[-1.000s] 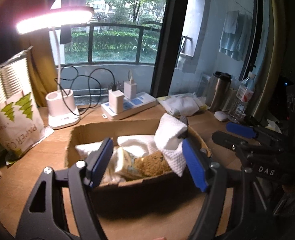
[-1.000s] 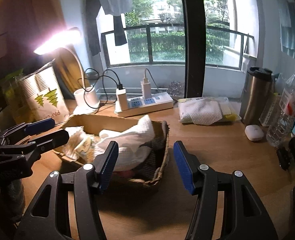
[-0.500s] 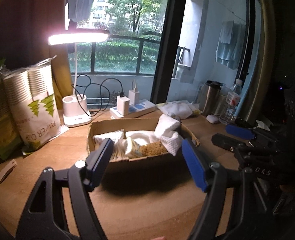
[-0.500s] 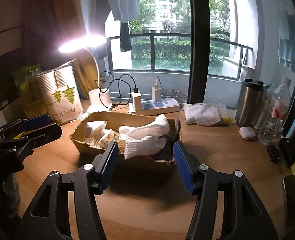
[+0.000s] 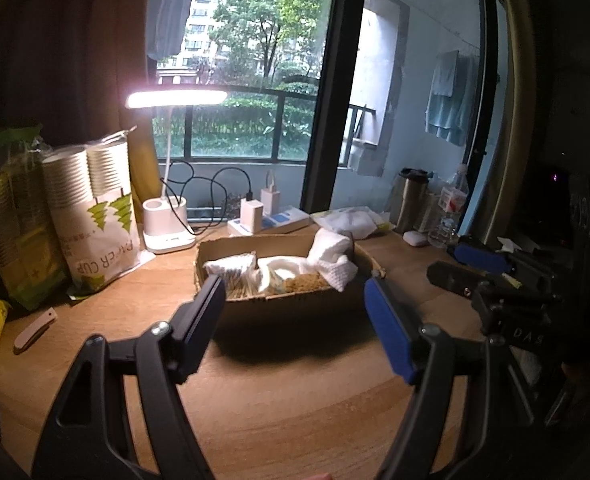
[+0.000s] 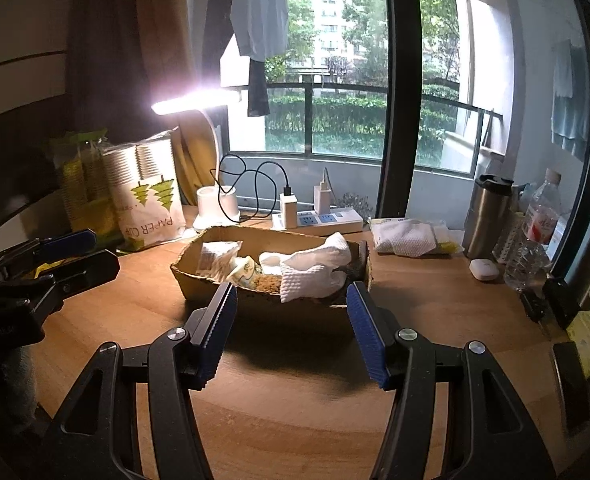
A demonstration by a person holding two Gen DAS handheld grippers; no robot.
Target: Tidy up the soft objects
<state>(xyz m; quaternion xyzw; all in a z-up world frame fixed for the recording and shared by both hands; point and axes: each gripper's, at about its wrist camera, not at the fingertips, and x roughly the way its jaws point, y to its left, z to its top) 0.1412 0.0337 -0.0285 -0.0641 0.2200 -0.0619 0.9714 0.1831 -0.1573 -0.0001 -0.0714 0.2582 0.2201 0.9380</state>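
Left gripper (image 5: 293, 294) is hanging spread and empty; right gripper (image 6: 291, 304) likewise. Between them we are seeing the cardboard box (image 6: 199, 274) on the counter (image 6: 295, 400), holding the white cloths (image 6: 315, 268). We are judging sorting nearly finished.

A matt wooden worktop (image 6: 435, 312) with visible grain carries a rough, torn-edged cardboard box (image 6: 199, 276). Inside it lie white waffle-textured cloths (image 6: 311, 276), a crinkly clear plastic packet (image 6: 215, 256) and a coarse tan plush piece (image 6: 269, 282). The left claw (image 5: 295, 312) and right claw (image 6: 291, 328) have matt black plastic arms with ribbed blue rubbery pads (image 6: 365, 332). A brushed-metal flask (image 6: 487, 212) gleams dully beside a clear plastic bottle (image 6: 535, 232). The lamp base (image 5: 167, 224) is smooth white plastic; the paper-cup bag (image 5: 95, 216) is glossy film.
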